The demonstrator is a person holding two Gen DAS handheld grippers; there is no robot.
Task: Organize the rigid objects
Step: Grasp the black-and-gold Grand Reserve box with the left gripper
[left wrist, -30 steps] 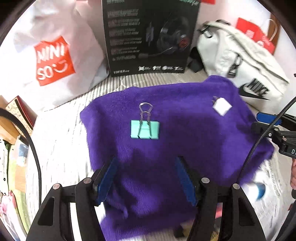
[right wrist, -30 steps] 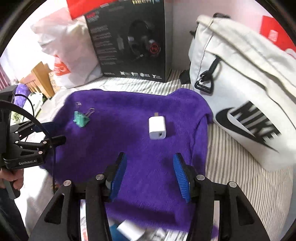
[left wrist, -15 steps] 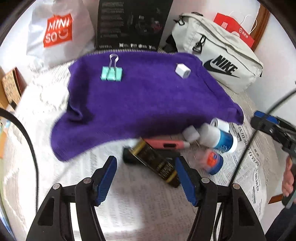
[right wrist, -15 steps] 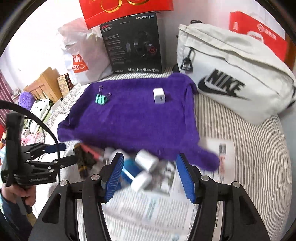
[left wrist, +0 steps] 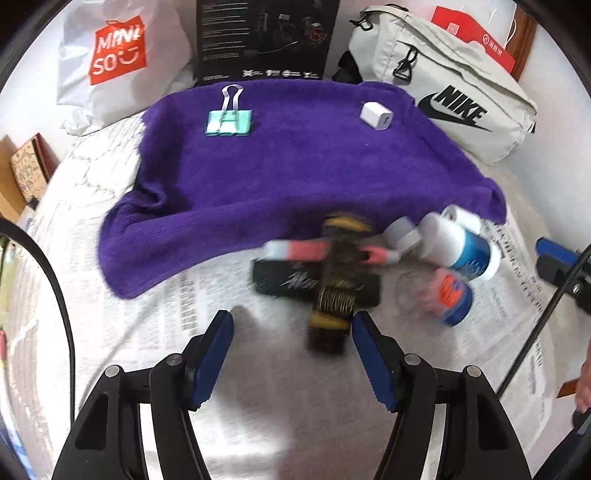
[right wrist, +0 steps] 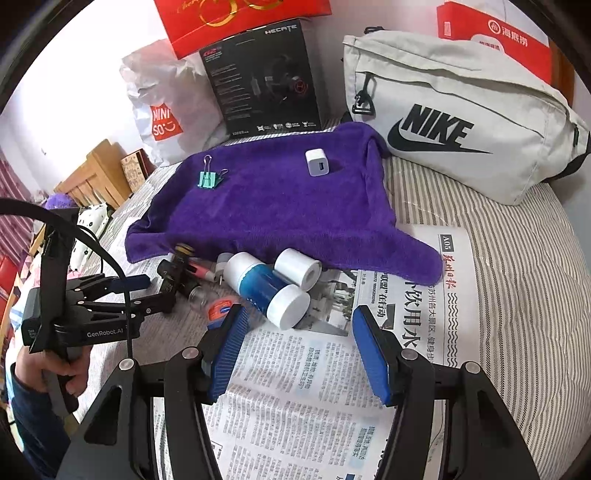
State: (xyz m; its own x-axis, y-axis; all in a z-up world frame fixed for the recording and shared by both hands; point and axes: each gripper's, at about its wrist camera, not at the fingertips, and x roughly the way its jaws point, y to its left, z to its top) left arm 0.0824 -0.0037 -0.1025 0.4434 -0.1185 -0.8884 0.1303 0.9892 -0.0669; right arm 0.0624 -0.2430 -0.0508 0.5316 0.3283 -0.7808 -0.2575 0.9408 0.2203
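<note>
Left wrist view: the left tongs hang spread and empty above a blurred dark bottle with gold trim, apparently lining up on the clutter at the purple cloth's edge. Right wrist view: the right tongs, also spread and empty, face the white-capped blue plastic bottle lying on newspaper on the bed.

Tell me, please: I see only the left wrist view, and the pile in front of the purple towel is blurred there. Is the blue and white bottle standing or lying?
Observer: It is lying. In the right wrist view the blue and white bottle is sharp, on its side on the newspaper.
Operator: Does the right gripper hold anything?
Observer: No. The right gripper is open, with only newspaper between its fingers.
Operator: My view cuts off the top of the black box at the back. What is above it?
Observer: A red box with gold print shows just above the black box.
</note>
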